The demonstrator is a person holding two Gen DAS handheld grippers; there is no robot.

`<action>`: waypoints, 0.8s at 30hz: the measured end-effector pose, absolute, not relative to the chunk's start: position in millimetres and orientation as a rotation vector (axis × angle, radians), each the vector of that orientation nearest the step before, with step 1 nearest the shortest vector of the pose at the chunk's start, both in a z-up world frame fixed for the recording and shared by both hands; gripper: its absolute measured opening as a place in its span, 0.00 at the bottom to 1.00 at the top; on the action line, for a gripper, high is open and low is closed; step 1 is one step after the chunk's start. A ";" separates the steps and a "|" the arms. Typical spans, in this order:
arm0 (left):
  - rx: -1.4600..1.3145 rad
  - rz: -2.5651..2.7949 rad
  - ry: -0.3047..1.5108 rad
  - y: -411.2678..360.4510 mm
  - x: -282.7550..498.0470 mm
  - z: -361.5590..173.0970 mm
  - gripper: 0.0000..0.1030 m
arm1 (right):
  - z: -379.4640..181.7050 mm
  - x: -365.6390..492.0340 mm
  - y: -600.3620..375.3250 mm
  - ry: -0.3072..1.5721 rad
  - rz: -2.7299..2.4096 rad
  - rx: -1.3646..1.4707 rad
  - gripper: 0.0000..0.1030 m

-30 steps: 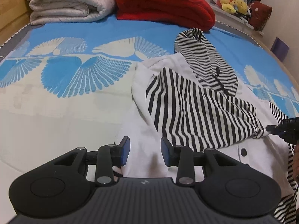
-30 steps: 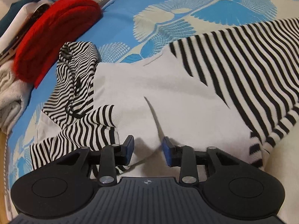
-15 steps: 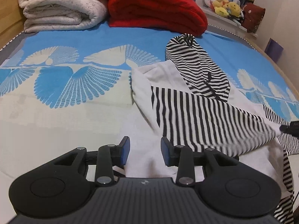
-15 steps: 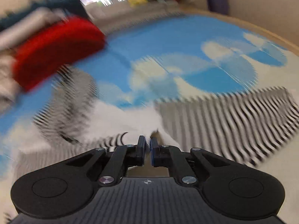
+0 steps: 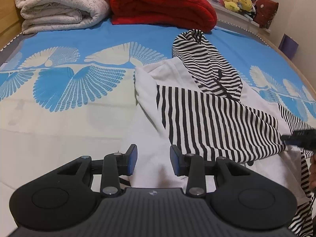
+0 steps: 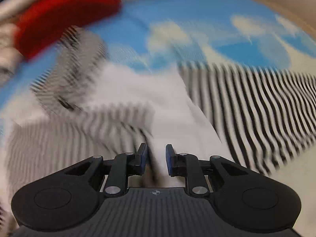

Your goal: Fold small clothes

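A small white hooded top with black-and-white striped sleeves and hood [image 5: 197,106] lies on the bed; one striped sleeve is folded across its white body. My left gripper [image 5: 153,158] is open and empty, low over the top's white lower part. My right gripper [image 6: 156,157] is open over the white body [image 6: 138,90]; that view is motion-blurred. The right gripper also shows in the left wrist view [image 5: 300,138] at the sleeve's cuff end, at the right edge.
The bed has a blue and cream feather-print cover [image 5: 79,83]. A folded white quilt [image 5: 59,6] and a folded red blanket [image 5: 162,2] lie at the far end. Stuffed toys [image 5: 237,0] sit on a ledge behind. The bed's wooden edge [image 5: 296,71] runs along the right.
My right gripper shut on the garment half a second ago and now stands open again, let go. The striped sleeve now lies flatter across the body. My left gripper stayed open.
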State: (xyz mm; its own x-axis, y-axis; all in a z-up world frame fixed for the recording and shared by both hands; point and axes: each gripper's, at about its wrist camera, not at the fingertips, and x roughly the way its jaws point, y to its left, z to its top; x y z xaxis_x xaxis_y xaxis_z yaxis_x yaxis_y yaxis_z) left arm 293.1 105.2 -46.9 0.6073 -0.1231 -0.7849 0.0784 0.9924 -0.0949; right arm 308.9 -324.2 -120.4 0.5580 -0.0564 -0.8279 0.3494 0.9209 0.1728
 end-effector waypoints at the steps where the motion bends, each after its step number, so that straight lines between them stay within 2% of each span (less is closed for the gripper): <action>1: -0.052 -0.117 0.911 105.4 293.2 -47.1 0.39 | -119.6 307.5 -329.3 0.938 -0.252 0.379 0.23; 4: -0.051 -0.117 0.913 105.1 293.8 -48.5 0.39 | -106.7 305.4 -330.2 0.862 -0.235 0.346 0.24; 7: -0.043 -0.117 0.929 104.3 294.4 -51.7 0.39 | -120.2 308.8 -332.9 0.957 -0.253 0.281 0.24; 11: -0.015 -0.125 0.948 101.4 294.3 -57.4 0.39 | -108.5 300.2 -336.1 0.869 -0.216 0.321 0.27; 15: -0.014 -0.112 0.999 105.2 295.3 -67.2 0.39 | -122.6 296.1 -342.9 0.983 -0.278 0.253 0.27; 19: -0.022 -0.111 0.976 107.2 294.2 -61.7 0.39 | -92.4 280.9 -362.1 0.896 -0.270 0.298 0.29; 24: -0.025 -0.141 0.939 99.9 288.7 -49.7 0.40 | -50.3 246.5 -400.6 0.791 -0.298 0.288 0.37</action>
State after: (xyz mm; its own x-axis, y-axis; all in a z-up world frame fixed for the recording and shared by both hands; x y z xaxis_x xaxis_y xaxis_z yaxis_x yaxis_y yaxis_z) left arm 288.7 99.9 -49.7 0.5821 -0.1312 -0.8025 0.1094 0.9906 -0.0826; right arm 246.5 -400.6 -50.3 0.6661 -0.1541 -0.7298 0.3667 0.9197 0.1405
